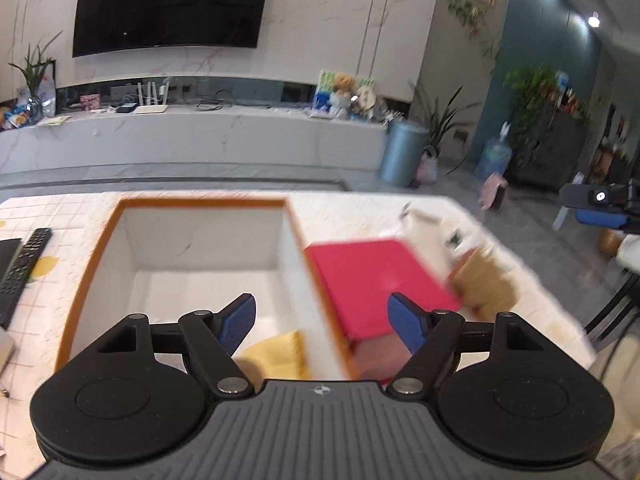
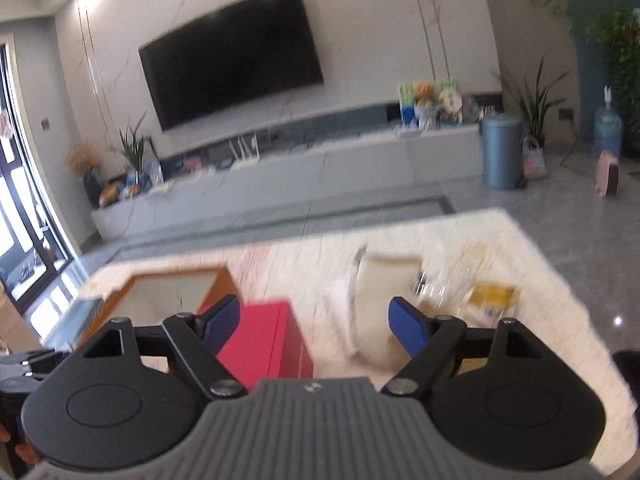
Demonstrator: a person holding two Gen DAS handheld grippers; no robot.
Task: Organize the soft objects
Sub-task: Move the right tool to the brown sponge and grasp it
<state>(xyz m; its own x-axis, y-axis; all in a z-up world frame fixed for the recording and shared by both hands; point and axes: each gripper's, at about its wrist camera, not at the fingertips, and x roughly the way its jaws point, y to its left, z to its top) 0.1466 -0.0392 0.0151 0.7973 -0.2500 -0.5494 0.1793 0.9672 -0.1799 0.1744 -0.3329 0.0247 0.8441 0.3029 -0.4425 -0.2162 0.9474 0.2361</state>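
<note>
A white storage box with an orange rim [image 1: 96, 248] stands on the table, and a yellow soft cloth [image 1: 276, 354] lies in its near corner. My left gripper [image 1: 322, 322] hangs open above the box's right wall with nothing between its fingers. Right of the box lies a red block [image 1: 380, 276], then a white soft item [image 1: 428, 236] and a tan plush [image 1: 486, 284]. In the right wrist view my right gripper [image 2: 314, 322] is open and empty above the red block [image 2: 260, 344] and the white item [image 2: 380, 292]; the box [image 2: 176, 292] shows at left.
A black remote control [image 1: 24, 264] lies on the table's left side. A clear packet with a yellow label [image 2: 480, 294] rests near the table's right edge. Beyond the table are grey floor, a TV console and a blue bin [image 1: 402, 152].
</note>
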